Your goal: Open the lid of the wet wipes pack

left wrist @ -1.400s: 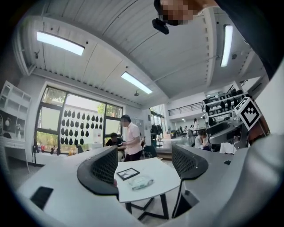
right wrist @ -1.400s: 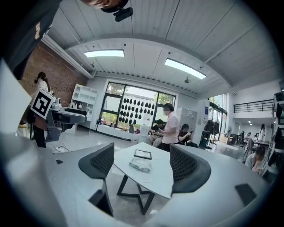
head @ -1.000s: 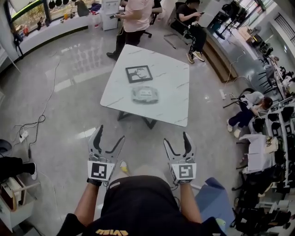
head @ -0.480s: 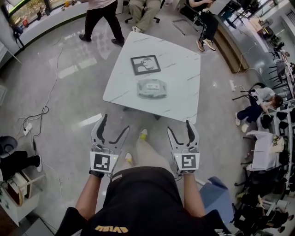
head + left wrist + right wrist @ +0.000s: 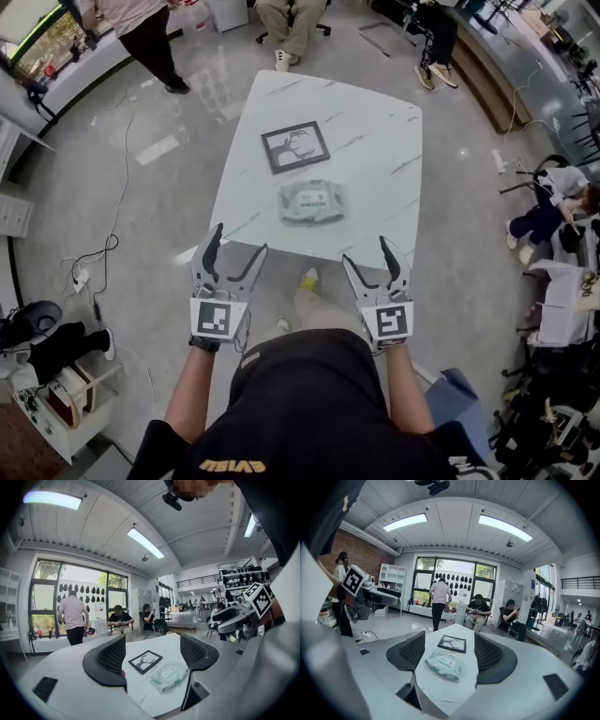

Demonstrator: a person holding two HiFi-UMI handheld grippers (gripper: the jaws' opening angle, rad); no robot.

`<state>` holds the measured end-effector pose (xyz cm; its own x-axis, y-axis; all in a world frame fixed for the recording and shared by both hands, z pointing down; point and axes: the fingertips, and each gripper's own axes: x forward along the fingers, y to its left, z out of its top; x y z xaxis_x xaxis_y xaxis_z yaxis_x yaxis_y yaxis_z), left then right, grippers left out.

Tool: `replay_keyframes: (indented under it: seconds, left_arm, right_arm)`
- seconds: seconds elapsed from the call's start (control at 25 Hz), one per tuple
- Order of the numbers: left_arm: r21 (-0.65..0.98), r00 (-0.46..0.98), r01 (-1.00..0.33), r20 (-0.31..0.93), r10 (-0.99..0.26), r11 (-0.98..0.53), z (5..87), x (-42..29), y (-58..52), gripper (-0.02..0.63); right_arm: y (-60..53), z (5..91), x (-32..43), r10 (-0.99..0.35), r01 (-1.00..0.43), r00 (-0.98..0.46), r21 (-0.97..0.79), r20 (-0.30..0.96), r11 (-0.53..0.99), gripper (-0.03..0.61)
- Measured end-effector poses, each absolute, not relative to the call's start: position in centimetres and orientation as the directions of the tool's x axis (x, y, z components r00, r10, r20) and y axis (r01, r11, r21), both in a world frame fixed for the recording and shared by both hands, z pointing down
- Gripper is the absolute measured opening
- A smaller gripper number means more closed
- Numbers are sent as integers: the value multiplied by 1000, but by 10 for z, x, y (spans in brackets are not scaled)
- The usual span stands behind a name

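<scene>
Since the earlier frames the person has walked up to the white, marble-patterned square table (image 5: 375, 141), so its near edge now lies just ahead of both claws. The left gripper (image 5: 237, 242) and the right gripper (image 5: 367, 253) are carried side by side and point to 12 o'clock. The jaws of each stand wide apart and grip nothing. This looks like a ready posture: probably one claw is meant to steady the pack while the other takes the lid.

The soft, translucent whitish wet wipes pack (image 5: 312, 202) lies flat near the middle of the table, at 12 o'clock from the claws and well apart from them. A flat black-framed picture (image 5: 294, 146) lies just beside it at 11 o'clock. The pack carries a green-and-white label on top, and its plastic is a little crumpled at the ends. The lid seems to lie flat, not yet opened.
</scene>
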<state>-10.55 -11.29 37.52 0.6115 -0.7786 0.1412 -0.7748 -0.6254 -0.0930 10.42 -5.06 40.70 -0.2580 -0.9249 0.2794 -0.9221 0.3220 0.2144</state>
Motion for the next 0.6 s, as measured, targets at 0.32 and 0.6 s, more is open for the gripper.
replay_keyframes:
  seconds: [0.32, 0.6]
  left_arm:
    - [-77, 612, -766, 211, -762, -638, 401, -48, -166, 371]
    - [-77, 614, -757, 254, -747, -648, 417, -15, -189, 359]
  right_arm:
    - [-112, 429, 131, -894, -881, -325, 246, 308, 405, 301]
    - [-148, 449, 134, -864, -854, -378, 234, 333, 464, 278]
